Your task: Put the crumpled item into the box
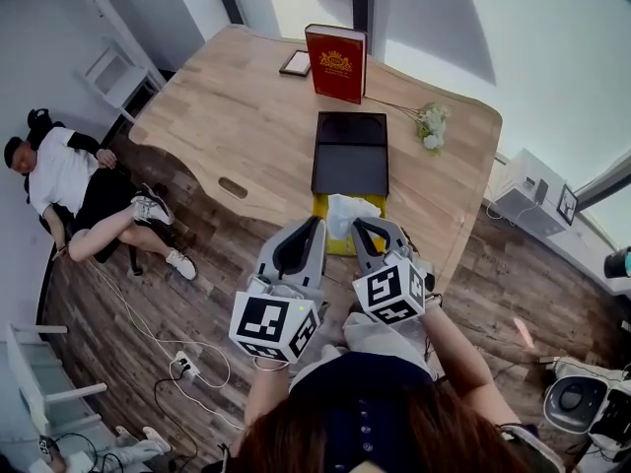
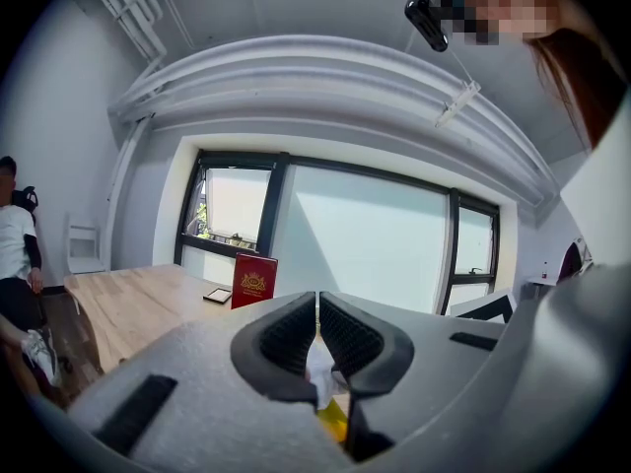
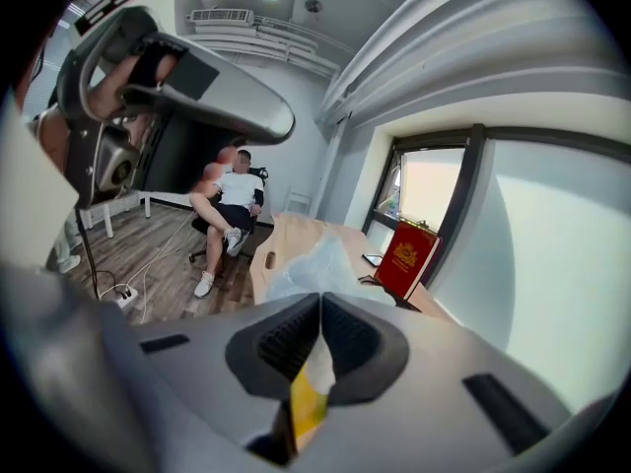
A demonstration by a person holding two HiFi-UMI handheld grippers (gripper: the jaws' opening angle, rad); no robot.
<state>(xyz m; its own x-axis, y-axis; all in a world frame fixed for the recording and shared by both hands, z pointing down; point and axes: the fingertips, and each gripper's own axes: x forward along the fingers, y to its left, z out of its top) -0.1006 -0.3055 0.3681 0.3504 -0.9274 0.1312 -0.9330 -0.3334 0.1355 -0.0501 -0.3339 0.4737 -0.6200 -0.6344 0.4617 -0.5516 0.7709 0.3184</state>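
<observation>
Crumpled paper [image 1: 347, 213] sits in the yellow box [image 1: 338, 247] at the near edge of the tabletop [image 1: 246, 126]; placing looks all but done. Left gripper [image 1: 316, 224] and right gripper [image 1: 360, 226] flank it, both jaws together, seemingly pinching nothing. What's left: back away.

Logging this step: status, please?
Left hand-held gripper and right hand-held gripper shut on crumpled item. Item in yellow box opening. Nothing blocking.

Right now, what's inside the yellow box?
A crumpled white item, pinched by the left hand-held gripper and the right hand-held gripper. It hides the box floor and anything beneath.
</observation>
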